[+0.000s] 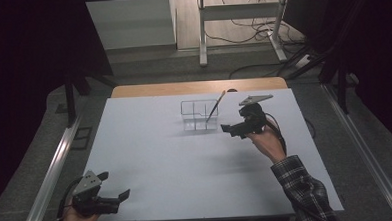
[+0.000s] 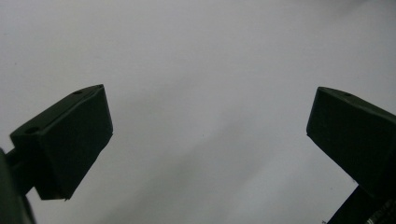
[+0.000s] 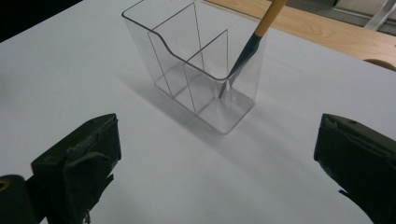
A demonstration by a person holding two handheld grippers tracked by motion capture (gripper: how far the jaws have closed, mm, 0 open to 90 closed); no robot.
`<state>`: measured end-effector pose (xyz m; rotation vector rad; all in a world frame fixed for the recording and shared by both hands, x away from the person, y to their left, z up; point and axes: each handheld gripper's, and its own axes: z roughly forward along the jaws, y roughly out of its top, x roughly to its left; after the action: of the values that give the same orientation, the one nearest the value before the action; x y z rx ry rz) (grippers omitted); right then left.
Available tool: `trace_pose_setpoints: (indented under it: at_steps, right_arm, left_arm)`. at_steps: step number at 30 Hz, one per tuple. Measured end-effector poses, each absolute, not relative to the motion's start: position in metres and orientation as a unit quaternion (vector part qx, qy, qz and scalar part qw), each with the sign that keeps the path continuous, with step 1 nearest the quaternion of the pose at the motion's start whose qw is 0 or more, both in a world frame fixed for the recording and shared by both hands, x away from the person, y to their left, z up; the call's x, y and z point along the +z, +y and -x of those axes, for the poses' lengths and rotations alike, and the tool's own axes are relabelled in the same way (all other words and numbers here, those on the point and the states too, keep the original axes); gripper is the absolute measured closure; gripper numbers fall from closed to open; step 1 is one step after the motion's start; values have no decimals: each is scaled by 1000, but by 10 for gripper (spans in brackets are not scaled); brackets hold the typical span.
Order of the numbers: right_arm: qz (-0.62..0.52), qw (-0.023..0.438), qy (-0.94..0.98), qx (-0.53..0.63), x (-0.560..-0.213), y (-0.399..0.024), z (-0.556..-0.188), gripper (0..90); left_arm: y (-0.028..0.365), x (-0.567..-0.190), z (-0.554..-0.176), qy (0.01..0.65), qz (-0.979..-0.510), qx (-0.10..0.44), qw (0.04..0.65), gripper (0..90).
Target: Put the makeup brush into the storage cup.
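The brush (image 3: pixel 252 44) leans in the holder's (image 3: pixel 196 74) right compartment, propped on its rim, while the right gripper (image 1: pixel 233 130) hovers near, jaws open and empty; the left gripper (image 1: pixel 115 196) idles open on the worktop's (image 1: pixel 161 162) near-left corner.

The pencil's (image 3: pixel 254 42) upper end runs off the top edge of the right gripper view, and its tip blurs behind the clear organizer's (image 3: pixel 187 74) wall. In the high view the organizer's dividers are too small to count. The left claw (image 1: pixel 113 186) hides most of its holder's hand at the bottom edge there.
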<state>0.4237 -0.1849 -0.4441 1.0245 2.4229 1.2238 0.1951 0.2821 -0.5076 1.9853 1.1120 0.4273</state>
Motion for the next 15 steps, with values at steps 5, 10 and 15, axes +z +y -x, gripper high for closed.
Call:
trace_pose_setpoints:
  at_steps: [5, 10, 15]
  right_arm:
    - [-348, 115, 828, 425, -446, -188, -419, 0]
    - [-346, 118, 829, 423, -446, -190, -412, 0]
    - [-346, 122, 828, 424, -446, -194, -406, 0]
  left_arm:
    - [282, -508, -195, 437, -787, 172, 399, 10]
    - [282, -507, -195, 435, -789, 173, 399, 10]
    - [282, -507, -195, 435, -788, 172, 401, 10]
